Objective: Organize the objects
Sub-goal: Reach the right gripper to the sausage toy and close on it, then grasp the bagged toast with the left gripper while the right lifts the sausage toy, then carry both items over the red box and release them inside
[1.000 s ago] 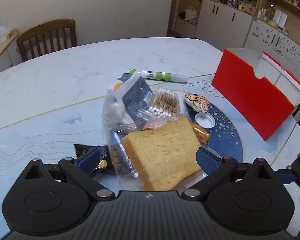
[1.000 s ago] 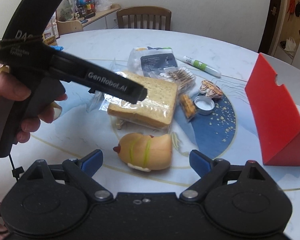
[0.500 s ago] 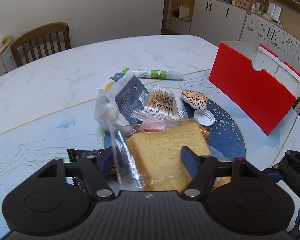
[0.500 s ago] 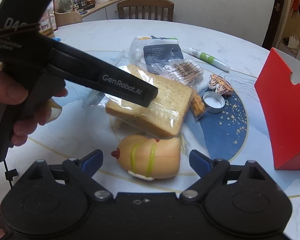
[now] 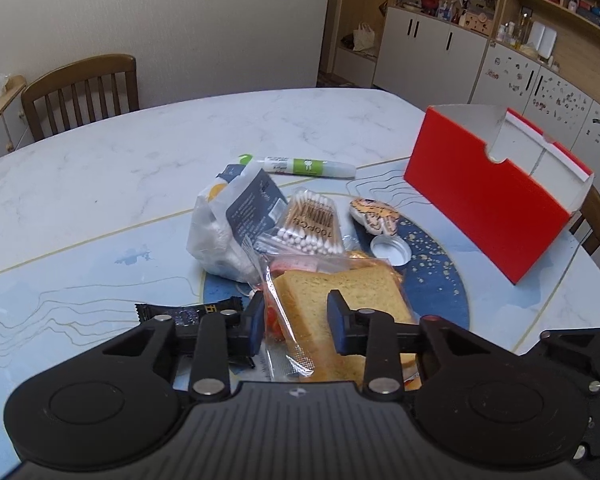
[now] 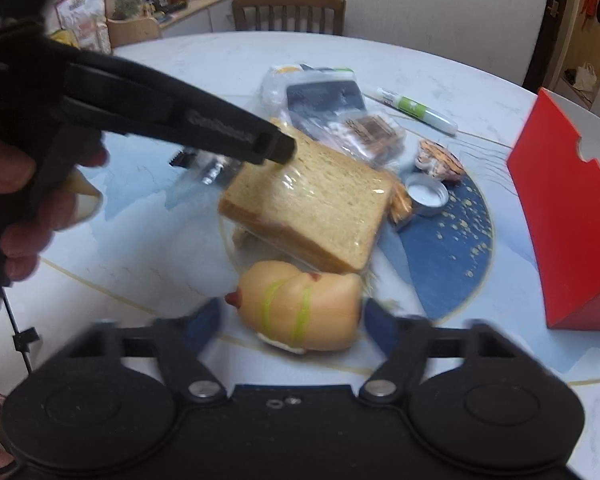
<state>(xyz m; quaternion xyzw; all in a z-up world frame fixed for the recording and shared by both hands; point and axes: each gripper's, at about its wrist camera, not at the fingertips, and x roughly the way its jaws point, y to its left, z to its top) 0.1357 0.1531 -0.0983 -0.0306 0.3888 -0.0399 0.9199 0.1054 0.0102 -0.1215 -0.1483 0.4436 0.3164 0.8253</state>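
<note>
Only the right wrist view shows the hot dog toy [image 6: 300, 308] lying on the table [image 6: 440, 64], between the closing, not yet touching jaws of the right hand-held gripper [image 6: 292, 320]. The left view alone shows the black snack wrapper [image 5: 172, 312]. The left hand-held gripper [image 5: 296, 326] has its jaws closing on the near edge of the bagged bread slice [image 5: 340, 304], just beyond the toy. The red box [image 5: 488, 200] stands open well to the right; nothing shows inside.

Both the left hand-held gripper [image 5: 296, 326] and the right hand-held gripper [image 6: 292, 316] are closing.
</note>
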